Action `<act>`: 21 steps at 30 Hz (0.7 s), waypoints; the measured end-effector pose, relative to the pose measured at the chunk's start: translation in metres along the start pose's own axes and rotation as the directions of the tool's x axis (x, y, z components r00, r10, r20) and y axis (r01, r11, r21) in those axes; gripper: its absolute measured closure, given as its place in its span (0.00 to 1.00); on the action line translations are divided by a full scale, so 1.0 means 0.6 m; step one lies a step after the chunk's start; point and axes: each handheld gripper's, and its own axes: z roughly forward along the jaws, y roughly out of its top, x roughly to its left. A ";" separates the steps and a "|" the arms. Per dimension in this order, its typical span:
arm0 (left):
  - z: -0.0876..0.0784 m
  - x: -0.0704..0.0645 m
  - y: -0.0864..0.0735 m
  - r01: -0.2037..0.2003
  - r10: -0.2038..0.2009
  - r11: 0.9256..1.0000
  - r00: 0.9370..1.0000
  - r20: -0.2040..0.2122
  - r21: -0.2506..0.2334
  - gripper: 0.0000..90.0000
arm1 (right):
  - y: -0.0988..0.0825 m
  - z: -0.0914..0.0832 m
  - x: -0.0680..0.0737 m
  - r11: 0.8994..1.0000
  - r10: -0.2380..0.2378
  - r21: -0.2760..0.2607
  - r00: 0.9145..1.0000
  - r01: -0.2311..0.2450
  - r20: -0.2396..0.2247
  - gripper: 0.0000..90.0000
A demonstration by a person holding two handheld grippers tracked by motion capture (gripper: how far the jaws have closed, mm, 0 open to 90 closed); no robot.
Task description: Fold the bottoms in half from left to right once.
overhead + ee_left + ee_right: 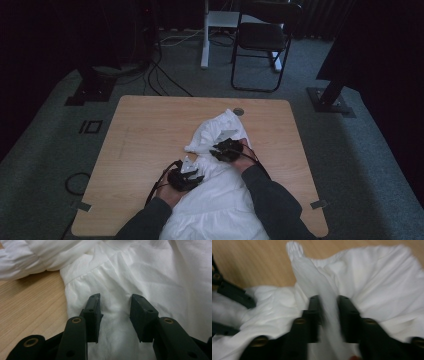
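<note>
Left gripper [115,312] is seen spread, jaws apart over flat cloth, nothing pinched. Right gripper [328,315] is pressed onto a raised fold of the white garment [220,195]. Risk is judged: the thin fold could slip out if pulled fast, the left side being unanchored. The garment is spread from the table [145,130] centre towards 6 o'clock, the left gripper at its 9 o'clock edge.

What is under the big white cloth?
The wooden table lies under the white cloth; bare wood shows all around it. Whatever else might sit beneath the cloth is covered, so that cannot be seen. Part of the cloth hangs over the near table edge.
</note>
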 end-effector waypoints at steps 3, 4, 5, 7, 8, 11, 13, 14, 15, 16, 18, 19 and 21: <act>-0.001 -0.003 -0.005 0.013 -0.013 1.000 1.000 0.001 -0.012 0.68 | 0.010 -0.031 -0.032 0.991 0.093 -0.105 0.994 -0.086 0.063 0.96; -0.002 -0.005 -0.006 0.016 -0.016 1.000 1.000 0.003 -0.017 0.68 | 0.012 -0.043 -0.043 0.985 0.123 -0.136 0.988 -0.110 0.093 0.96; -0.003 -0.006 -0.007 0.010 -0.010 1.000 1.000 0.005 -0.015 0.68 | 0.010 -0.062 -0.064 0.970 0.183 -0.185 0.972 -0.154 0.147 0.97; -0.005 -0.010 -0.009 0.008 -0.008 1.000 1.000 0.007 -0.015 0.68 | -0.002 -0.088 -0.104 0.937 0.304 -0.246 0.928 -0.249 0.216 0.98; -0.005 -0.010 -0.009 0.008 -0.008 1.000 1.000 0.007 -0.015 0.68 | -0.002 -0.088 -0.104 0.937 0.304 -0.246 0.928 -0.249 0.216 0.98; -0.012 -0.021 -0.017 0.006 -0.005 1.000 1.000 0.013 -0.020 0.68 | -0.050 -0.097 -0.172 0.873 0.473 -0.254 0.851 -0.417 0.229 0.97; -0.018 -0.028 -0.023 0.007 -0.007 1.000 1.000 0.013 -0.025 0.68 | -0.072 -0.086 -0.179 0.867 0.491 -0.222 0.841 -0.446 0.228 0.97; -0.018 -0.028 -0.023 0.007 -0.007 1.000 1.000 0.013 -0.025 0.68 | -0.072 -0.086 -0.179 0.867 0.491 -0.222 0.841 -0.446 0.228 0.97; -0.023 -0.034 -0.029 0.008 -0.008 1.000 1.000 0.010 -0.027 0.68 | -0.089 -0.072 -0.175 0.874 0.483 -0.190 0.842 -0.447 0.240 0.97; -0.027 -0.036 -0.032 0.006 -0.006 1.000 1.000 0.010 -0.024 0.68 | -0.095 -0.067 -0.173 0.873 0.486 -0.182 0.840 -0.453 0.240 0.97; -0.029 -0.039 -0.035 0.011 -0.011 1.000 1.000 0.011 -0.024 0.68 | -0.104 -0.060 -0.171 0.869 0.494 -0.169 0.836 -0.466 0.237 0.97; -0.034 -0.039 -0.039 0.012 -0.012 1.000 1.000 0.015 -0.022 0.68 | -0.116 -0.049 -0.167 0.871 0.491 -0.141 0.838 -0.471 0.237 0.96; -0.036 -0.039 -0.040 0.013 -0.013 1.000 1.000 0.018 -0.020 0.68 | -0.119 -0.045 -0.165 0.872 0.489 -0.129 0.840 -0.472 0.236 0.95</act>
